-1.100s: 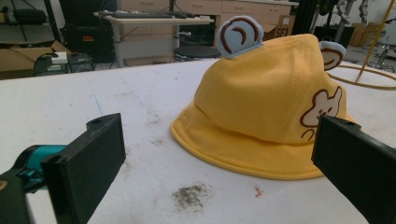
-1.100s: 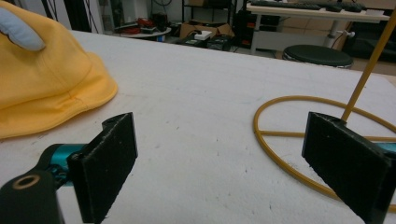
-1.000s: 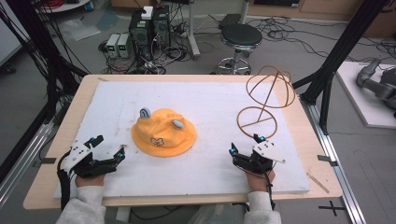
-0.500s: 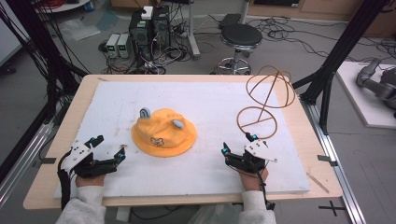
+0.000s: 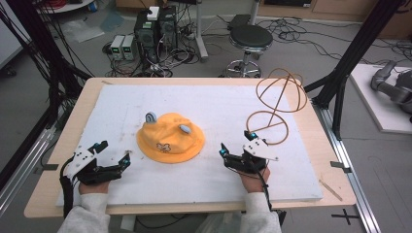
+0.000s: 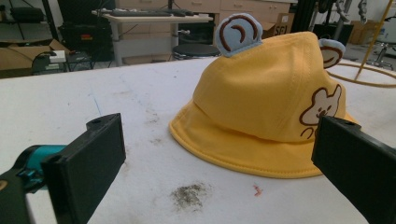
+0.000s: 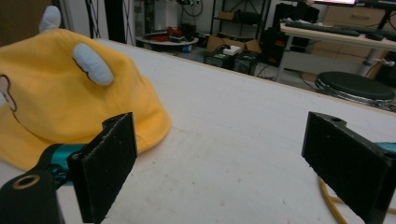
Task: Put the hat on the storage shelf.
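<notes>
Left gripper [image 5: 114,154] at table's 8 o'clock, jaws spread wide, released, aimed at yellow hat [image 5: 169,141] brim, likely lining up grab. Hat sits mid-table on white mat [image 5: 218,104], crown up; bear patch, no readable writing. Right gripper [image 5: 237,147] at 5 o'clock, released, just beside wire stand [image 5: 277,104].

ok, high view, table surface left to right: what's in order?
left gripper → yellow hat → right gripper → wire stand. Both grippers are open with nothing in their jaws, one on each side of the hat and clear of it.
</notes>
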`<state>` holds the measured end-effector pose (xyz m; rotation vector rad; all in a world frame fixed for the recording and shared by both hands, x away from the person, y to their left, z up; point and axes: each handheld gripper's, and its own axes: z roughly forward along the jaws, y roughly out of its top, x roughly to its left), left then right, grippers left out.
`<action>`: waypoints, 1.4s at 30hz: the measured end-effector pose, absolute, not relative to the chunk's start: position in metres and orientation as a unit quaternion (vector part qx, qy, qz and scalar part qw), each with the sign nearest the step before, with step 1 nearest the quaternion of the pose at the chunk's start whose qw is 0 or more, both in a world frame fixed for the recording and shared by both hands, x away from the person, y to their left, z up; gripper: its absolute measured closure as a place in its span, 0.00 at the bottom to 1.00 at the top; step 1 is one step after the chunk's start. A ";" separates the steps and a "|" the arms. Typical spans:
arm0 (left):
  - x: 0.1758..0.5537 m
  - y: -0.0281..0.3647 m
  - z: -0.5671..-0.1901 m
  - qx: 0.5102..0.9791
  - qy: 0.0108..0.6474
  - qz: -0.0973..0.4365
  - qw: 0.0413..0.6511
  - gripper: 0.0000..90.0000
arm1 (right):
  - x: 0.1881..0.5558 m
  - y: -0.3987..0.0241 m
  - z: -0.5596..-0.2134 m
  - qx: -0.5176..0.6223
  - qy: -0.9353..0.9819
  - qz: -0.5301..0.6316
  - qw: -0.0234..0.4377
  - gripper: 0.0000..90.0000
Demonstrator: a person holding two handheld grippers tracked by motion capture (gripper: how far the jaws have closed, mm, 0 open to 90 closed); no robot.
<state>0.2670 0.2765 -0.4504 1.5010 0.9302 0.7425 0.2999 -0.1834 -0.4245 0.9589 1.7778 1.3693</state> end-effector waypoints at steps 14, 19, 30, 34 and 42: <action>0.268 0.277 -0.450 0.640 0.400 0.312 0.578 0.04 | 0.309 -0.146 -0.411 0.334 0.698 0.545 0.322 0.11; 0.268 0.278 -0.451 0.640 0.399 0.311 0.579 0.04 | 0.312 -0.130 -0.408 0.317 0.706 0.550 0.314 0.11; 0.268 0.278 -0.450 0.639 0.401 0.307 0.580 0.04 | 0.321 -0.099 -0.408 0.282 0.724 0.553 0.301 0.18; 0.269 0.279 -0.450 0.639 0.403 0.304 0.580 0.04 | 0.323 -0.093 -0.408 0.278 0.726 0.554 0.298 0.20; 0.269 0.279 -0.450 0.639 0.401 0.303 0.582 0.04 | 0.333 -0.075 -0.411 0.271 0.735 0.548 0.292 0.24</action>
